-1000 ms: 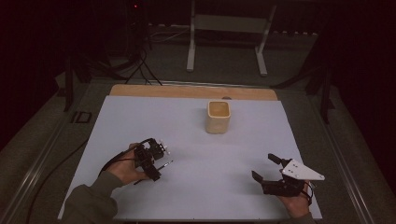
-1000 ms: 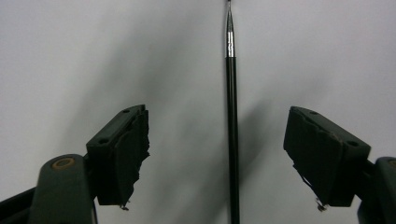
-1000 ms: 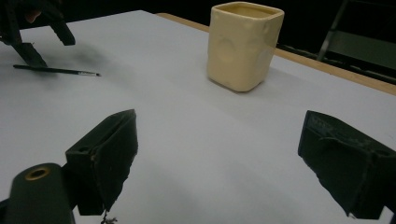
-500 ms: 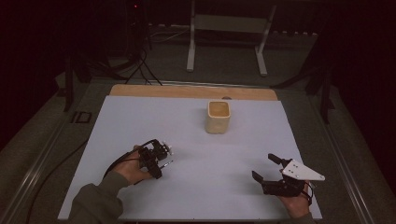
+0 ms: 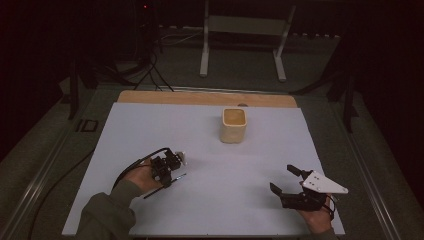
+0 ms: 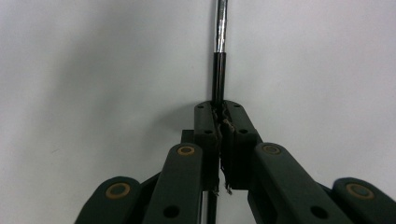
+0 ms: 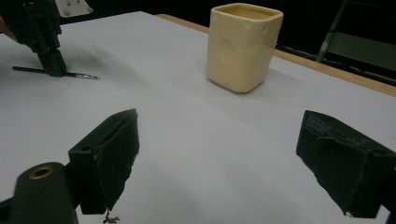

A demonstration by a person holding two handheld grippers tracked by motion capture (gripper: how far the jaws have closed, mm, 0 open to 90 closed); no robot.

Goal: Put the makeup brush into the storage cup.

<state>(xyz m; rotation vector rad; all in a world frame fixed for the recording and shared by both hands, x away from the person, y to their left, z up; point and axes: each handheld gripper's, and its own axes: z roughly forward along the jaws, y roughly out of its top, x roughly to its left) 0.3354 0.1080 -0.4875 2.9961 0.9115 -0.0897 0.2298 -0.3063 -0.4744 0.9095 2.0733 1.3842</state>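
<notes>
- Here, the left tool (image 6: 219,121) is clenched on a thin pen-like stick (image 6: 219,56), its jaws pressed together around the black part of the shaft, with the silvery end running on beyond the tips.
- In the high view the left tool (image 5: 170,170) sits at the near left of the white worktop (image 5: 210,200), and the stick (image 5: 165,186) lies flat on the surface, slanting from near-left to far-right under it.
- The right gripper view also shows this: the stick (image 7: 56,72) lies along the worktop, with the left tool (image 7: 49,58) coming down onto its middle.
- The right tool (image 5: 287,182) is released, its jaws spread wide with nothing between them, low over the near right of the worktop, well apart from the stick.
- A cream square cup (image 5: 234,125) stands upright toward the far middle of the worktop, apart from both tools; the right tool (image 7: 215,163) faces it.
- A wooden strip (image 5: 150,96) runs along the far edge of the worktop.
</notes>
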